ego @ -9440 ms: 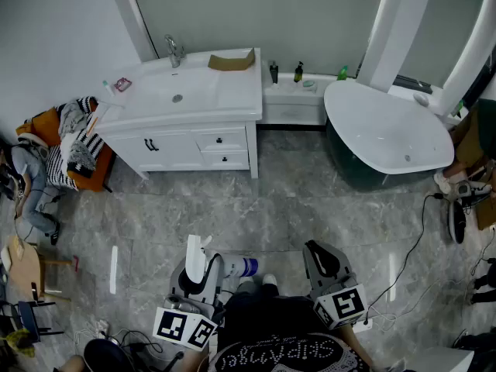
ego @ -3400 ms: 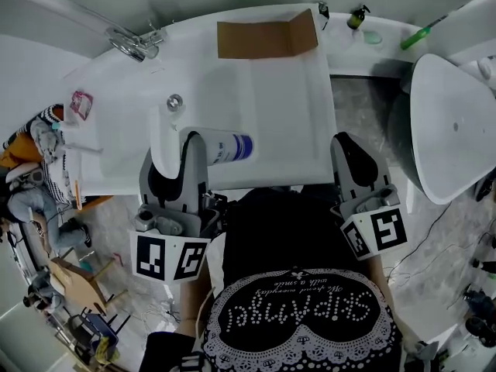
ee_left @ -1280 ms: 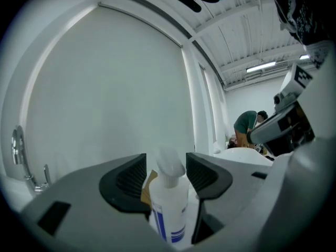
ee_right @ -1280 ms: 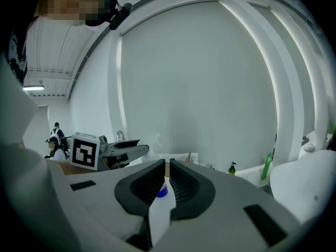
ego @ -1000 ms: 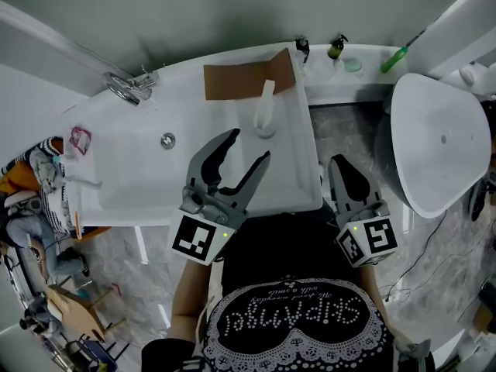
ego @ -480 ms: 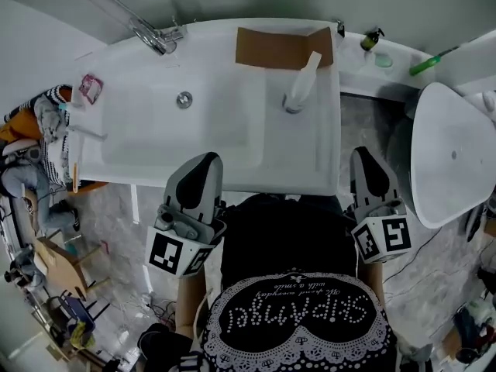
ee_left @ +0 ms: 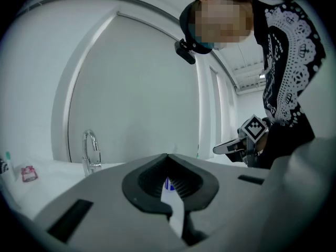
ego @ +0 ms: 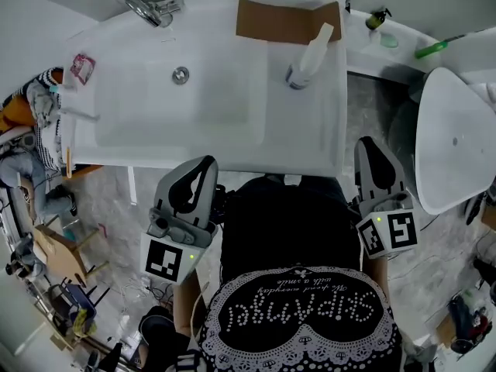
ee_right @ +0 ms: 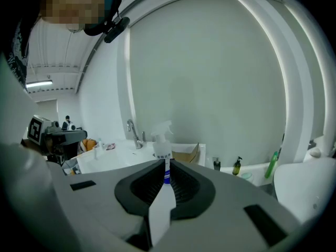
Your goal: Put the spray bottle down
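The white spray bottle (ego: 308,54) with a blue band stands upright by itself on the white vanity top (ego: 310,130), just in front of a cardboard piece (ego: 283,20). My left gripper (ego: 208,163) is shut and empty, held at the vanity's front edge, well short of the bottle. My right gripper (ego: 367,143) is off the vanity's right corner, its jaws together with nothing in them. In the right gripper view the spray bottle (ee_right: 163,146) shows straight ahead beyond the right gripper (ee_right: 168,163). The left gripper view shows only a sliver of the bottle's blue band (ee_left: 167,184) past the left gripper (ee_left: 168,156).
A sink basin (ego: 178,99) with a faucet (ego: 151,10) fills the vanity's left half. Small bottles (ego: 377,18) and a green item (ego: 434,49) sit on a ledge at the right, next to a white bathtub (ego: 457,130). Clothes and clutter lie at the far left.
The left gripper held the bottle earlier. A second ago it hung open over the counter with the bottle standing free. Its jaws have since shut empty and it has drawn back to the front edge.
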